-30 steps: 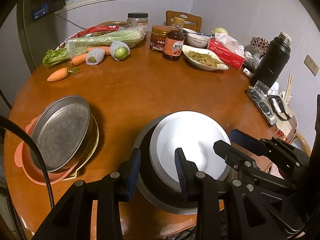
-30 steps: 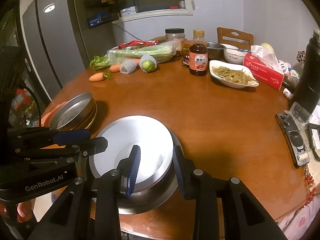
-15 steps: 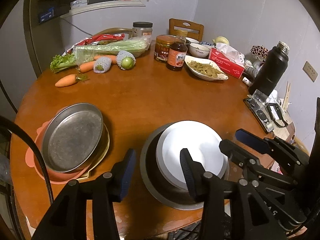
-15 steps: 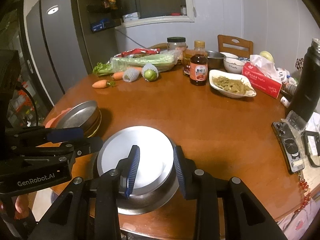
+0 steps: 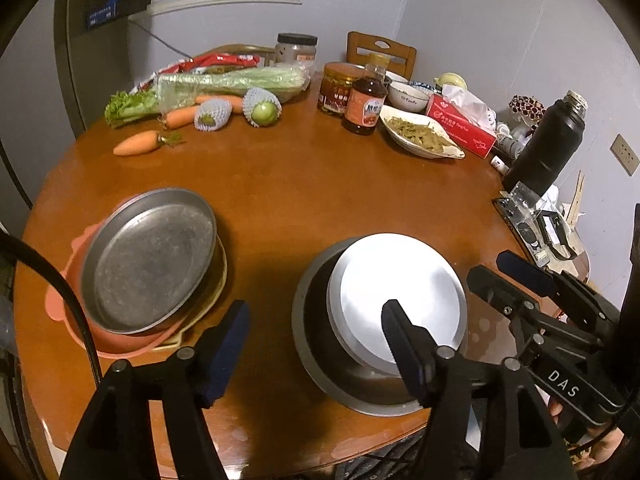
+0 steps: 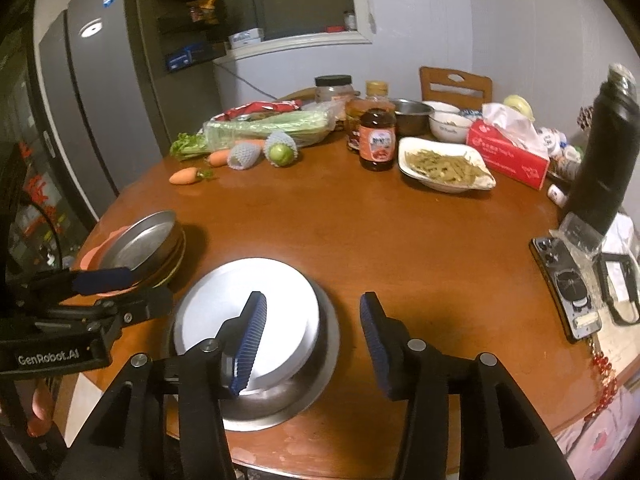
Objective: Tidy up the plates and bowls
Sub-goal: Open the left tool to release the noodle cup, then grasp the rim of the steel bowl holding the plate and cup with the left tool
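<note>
The white plate lay tilted inside the grey metal bowl, the pair sitting at the near edge of the round bench, a little right of its middle. Toward the near-left edge stood the other stack — a steel pan resting askew on a pink dish with a pale yellow one under it. Both grippers hovered over the near edge. The left gripper had just been opening and stood spread, one finger over the bare wood, the other in front of the plate's near rim, nothing pinched. The right gripper had likewise been opening; its jaws were apart, astride the bowl's right rim without pressing on it.

This looked like the release step: plate set into bowl, both grippers letting go. Two stacks appeared formed, so the near side seemed largely sorted, though dishes remained at the far edge by the sauce bottle. The next move would call for lifting clear without nudging the tilted plate, then perhaps settling it flat.
</note>
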The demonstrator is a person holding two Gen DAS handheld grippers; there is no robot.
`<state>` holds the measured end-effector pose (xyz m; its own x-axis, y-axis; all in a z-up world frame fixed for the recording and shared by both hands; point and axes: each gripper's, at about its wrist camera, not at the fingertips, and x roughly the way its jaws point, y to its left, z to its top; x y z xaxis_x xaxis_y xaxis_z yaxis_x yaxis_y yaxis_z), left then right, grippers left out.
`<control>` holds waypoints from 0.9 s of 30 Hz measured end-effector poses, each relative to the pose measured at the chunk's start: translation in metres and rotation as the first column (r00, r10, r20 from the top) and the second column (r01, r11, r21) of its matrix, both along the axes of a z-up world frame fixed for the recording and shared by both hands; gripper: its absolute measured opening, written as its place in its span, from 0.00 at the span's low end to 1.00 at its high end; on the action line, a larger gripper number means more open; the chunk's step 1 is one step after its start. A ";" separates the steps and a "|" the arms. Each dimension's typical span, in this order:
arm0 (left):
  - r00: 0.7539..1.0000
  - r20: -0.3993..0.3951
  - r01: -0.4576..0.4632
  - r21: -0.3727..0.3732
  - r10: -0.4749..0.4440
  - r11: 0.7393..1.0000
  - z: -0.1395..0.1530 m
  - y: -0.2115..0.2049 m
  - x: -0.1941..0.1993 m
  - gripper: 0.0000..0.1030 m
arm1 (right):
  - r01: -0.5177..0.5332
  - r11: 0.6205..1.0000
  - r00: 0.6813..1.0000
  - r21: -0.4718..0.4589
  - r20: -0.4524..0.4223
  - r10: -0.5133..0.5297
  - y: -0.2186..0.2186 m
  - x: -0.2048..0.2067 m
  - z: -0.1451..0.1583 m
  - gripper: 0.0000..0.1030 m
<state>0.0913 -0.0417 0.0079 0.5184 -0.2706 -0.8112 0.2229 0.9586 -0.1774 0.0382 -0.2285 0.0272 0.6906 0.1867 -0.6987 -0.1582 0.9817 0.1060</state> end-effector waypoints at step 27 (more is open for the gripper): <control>0.992 -0.122 -0.011 -0.008 0.010 1.000 -0.050 -0.009 0.037 0.71 | 0.007 0.997 0.982 0.074 -0.189 0.007 0.001 0.030 -0.052 0.53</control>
<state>0.1287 -0.0510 -0.0424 0.4184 -0.2730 -0.8663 0.1892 0.9590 -0.2108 0.0679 -0.2279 -0.0245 0.5477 0.2428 -0.8007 -0.1281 0.9700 0.2065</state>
